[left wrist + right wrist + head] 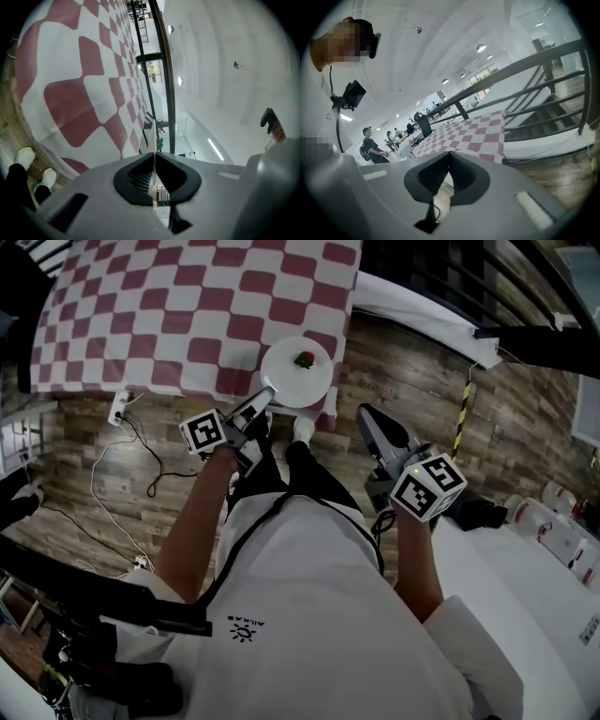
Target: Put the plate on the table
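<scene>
Left gripper [266, 396] fingers clench the plate [298, 381] rim over the counter [141, 315] edge, upper centre; right gripper [366, 415] fingers clenched, empty

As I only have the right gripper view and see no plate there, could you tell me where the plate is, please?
Observer: The white plate is at the near edge of the checkered table.
Operator: Is anything holding it?
Observer: Yes, the left gripper is shut on its rim, with the thin edge between the fingers.
Operator: Is the plate empty?
Observer: No, a small red and green item, perhaps a strawberry, lies on it.
</scene>
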{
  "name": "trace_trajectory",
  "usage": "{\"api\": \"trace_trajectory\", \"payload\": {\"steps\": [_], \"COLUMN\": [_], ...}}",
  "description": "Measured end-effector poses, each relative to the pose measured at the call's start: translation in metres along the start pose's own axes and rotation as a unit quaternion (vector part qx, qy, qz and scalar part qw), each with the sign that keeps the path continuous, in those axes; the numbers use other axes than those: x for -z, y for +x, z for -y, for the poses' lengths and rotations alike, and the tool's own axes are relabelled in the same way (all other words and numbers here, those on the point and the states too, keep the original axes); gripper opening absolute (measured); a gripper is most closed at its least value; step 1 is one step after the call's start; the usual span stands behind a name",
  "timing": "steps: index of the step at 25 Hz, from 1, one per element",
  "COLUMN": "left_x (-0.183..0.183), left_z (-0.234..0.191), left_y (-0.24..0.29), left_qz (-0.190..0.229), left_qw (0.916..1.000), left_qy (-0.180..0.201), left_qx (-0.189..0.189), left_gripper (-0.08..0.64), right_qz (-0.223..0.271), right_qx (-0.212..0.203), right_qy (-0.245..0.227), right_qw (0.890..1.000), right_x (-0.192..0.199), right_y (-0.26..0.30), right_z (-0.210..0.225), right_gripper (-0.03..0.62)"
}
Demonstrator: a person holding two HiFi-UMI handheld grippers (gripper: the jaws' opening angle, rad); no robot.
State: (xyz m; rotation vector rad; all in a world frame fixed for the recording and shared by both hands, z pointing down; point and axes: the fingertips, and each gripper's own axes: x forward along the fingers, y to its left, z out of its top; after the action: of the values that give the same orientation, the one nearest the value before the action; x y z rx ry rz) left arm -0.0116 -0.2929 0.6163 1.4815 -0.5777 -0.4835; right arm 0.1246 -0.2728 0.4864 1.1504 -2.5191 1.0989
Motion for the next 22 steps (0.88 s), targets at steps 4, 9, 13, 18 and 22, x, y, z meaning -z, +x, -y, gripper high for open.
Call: {"api": "trace_trajectory", "payload": {"steps": [4,9,13,18,22], "left_x": [0.002,0.005,0.006,0.007,0.006], "left_z": [-0.017,-0.036,-0.046,-0.064,-0.066], "left_y": [0.004,0.005,0.005,0.008,0.008], "left_qz": [-0.003,-0.014,-0.011,-0.012,-0.003], "left_qw": [1.0,0.9998,0.9998,0.9995,0.9996], "left_qy": [0.002,-0.008,-0.016,0.015,0.003], "left_qx": [-0.003,-0.007,-0.007,-0.026,-0.03], "left_gripper": [0.02,0.02,0.019,0.02,0.02], "right_qz": [-0.008,-0.018,-0.024,-0.032,-0.038], "right_qx": [-0.002,0.0,0.001,0.002,0.0], "right_qy": [0.003,0.007,0.007,0.009,0.01], "right_qw": [1.0,1.0,1.0,0.999,0.999], "right_x": [0.006,0.015,0.021,0.025,0.025], "right_y": [0.006,0.014,0.017,0.012,0.013], "right_z": [0.008,0.011,0.011,0.022,0.025], "right_gripper": [0.009,0.009,0.009,0.009,0.009]}}
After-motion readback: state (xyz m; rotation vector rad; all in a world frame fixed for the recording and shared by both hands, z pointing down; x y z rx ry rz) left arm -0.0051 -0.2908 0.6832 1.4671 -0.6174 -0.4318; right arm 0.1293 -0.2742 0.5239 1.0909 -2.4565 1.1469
